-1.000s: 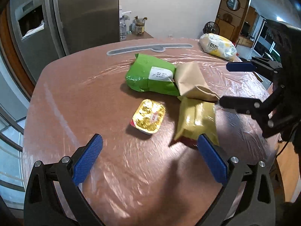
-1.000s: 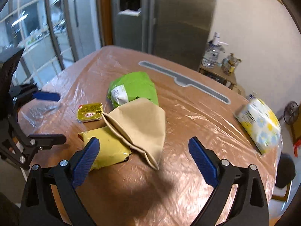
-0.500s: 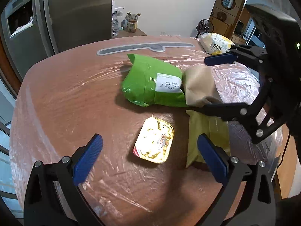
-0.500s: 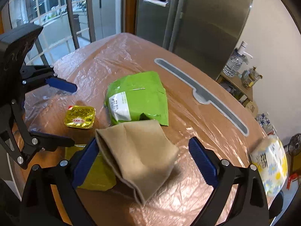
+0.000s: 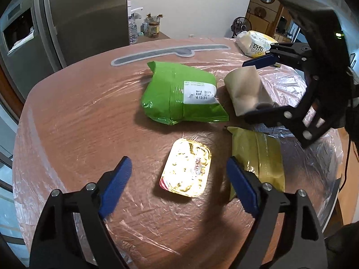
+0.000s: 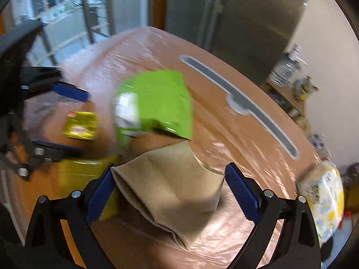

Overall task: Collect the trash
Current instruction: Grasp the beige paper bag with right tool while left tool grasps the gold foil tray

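Between the fingers of our left gripper [image 5: 178, 180] lies a small foil tub [image 5: 187, 168], flat on the bench [image 5: 74, 121], its gold lid up. We hold this gripper tilted steeply down over it; its jaws have just been closing, yet the blue pads [image 5: 116, 185] stand clear of the tub on both sides, so it grips nothing. Just right of the right finger, partly behind it, lies a yellow packet [image 5: 260, 154]. Ahead of the gripper sits a green bag [image 5: 177, 93] with a white label.

Our right gripper [image 6: 168, 187] also points steeply down, set astride a tan paper bag [image 6: 170, 186]. Its jaws stand wide; the left pad [image 6: 101, 191] sits right at the bag's folded edge, and we cannot tell whether it touches, while the right pad shows a narrow gap. From the left wrist view the same gripper [image 5: 261, 87] reaches in from the right, one finger beyond the paper bag [image 5: 246, 92] and one on its near side.

The right wrist view is blurred: the green bag [image 6: 157, 103], the foil tub [image 6: 80, 125] and the left gripper [image 6: 65, 121] smear, and no print reads there. The yellow packet [image 6: 80, 174] is half covered by the paper bag and the left finger. A flowered white-and-yellow pack [image 6: 323, 195] sits far right at the bench edge, cut by the frame's rim. Clear film covers the bench.
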